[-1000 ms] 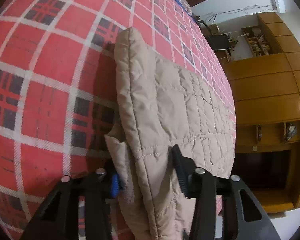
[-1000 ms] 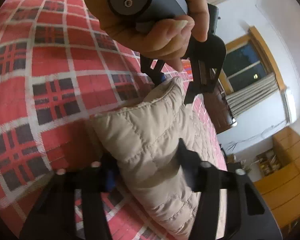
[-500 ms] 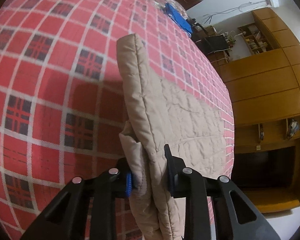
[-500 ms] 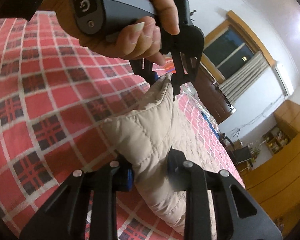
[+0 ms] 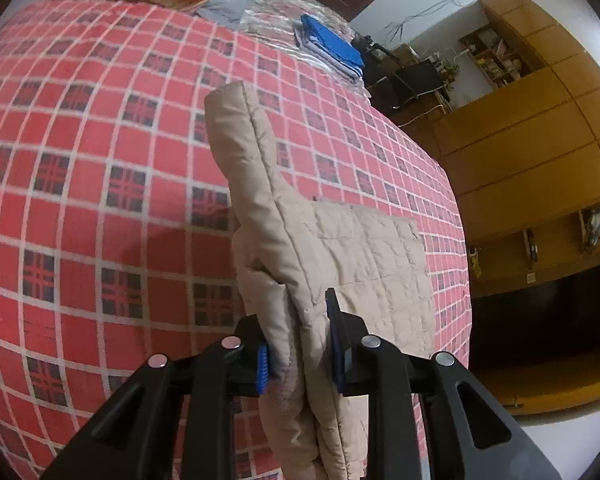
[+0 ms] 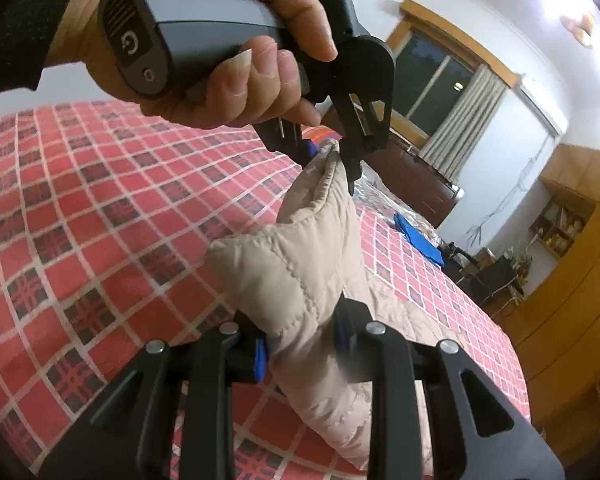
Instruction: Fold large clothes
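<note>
**A:** Bed (image 5: 80, 168) in red plaid is seen under everything, wooden cabinets (image 5: 532, 128) behind. Beige quilted jacket (image 5: 364, 264) is lifted along one edge; the rest is draped on the bed.

**B:** Tool states?

**A:** Left tool (image 5: 300, 356) is clamped on the padded edge. Right tool (image 6: 302, 354) is clamped on a bunched corner. In the right view the left tool (image 6: 332, 152) is seen pinching the far corner, held by a hand (image 6: 228, 60).

**B:** Handling?

**A:** Judged soft, puffy, light, with a slick shell. Slip is likely if only the shell is pinched. Stitched seams or hem should be taken, full thickness between the pads.
</note>
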`<state>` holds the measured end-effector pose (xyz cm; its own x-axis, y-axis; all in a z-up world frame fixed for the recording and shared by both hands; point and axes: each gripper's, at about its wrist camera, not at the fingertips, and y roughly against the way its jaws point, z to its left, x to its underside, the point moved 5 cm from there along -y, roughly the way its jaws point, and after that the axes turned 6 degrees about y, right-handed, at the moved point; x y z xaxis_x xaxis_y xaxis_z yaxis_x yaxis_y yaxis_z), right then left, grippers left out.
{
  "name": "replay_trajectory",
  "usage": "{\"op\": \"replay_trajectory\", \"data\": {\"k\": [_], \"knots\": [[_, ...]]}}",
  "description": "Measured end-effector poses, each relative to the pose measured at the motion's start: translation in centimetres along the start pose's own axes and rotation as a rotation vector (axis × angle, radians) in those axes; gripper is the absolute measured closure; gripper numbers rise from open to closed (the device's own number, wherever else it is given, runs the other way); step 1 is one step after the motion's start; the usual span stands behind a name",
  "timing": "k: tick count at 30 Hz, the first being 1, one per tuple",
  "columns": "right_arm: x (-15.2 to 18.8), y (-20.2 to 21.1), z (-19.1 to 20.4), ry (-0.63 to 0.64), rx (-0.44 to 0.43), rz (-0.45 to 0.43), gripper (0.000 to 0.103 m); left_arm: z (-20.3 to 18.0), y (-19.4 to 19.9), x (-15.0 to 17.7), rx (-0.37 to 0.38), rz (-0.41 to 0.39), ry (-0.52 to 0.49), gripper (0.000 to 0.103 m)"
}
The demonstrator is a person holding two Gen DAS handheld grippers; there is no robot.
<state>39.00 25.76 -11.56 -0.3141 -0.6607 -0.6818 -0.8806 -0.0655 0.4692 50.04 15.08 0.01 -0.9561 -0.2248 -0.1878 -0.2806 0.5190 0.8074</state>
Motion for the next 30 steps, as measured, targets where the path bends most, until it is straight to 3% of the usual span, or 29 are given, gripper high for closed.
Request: {"op": "replay_trajectory", "data": {"k": [14,30], "knots": [[0.9,1.5,-6.2,-0.202,0.014,-0.031,0.079,-8.6,-0.8,-0.3,-0.057,-0.005,-0.108,0.080],[4.8,2.8,-12.5,-0.348,0.048,-0.041,0.079,-16.6,-4.4,0.4,-0.088,0.018,-0.202,0.080]]}}
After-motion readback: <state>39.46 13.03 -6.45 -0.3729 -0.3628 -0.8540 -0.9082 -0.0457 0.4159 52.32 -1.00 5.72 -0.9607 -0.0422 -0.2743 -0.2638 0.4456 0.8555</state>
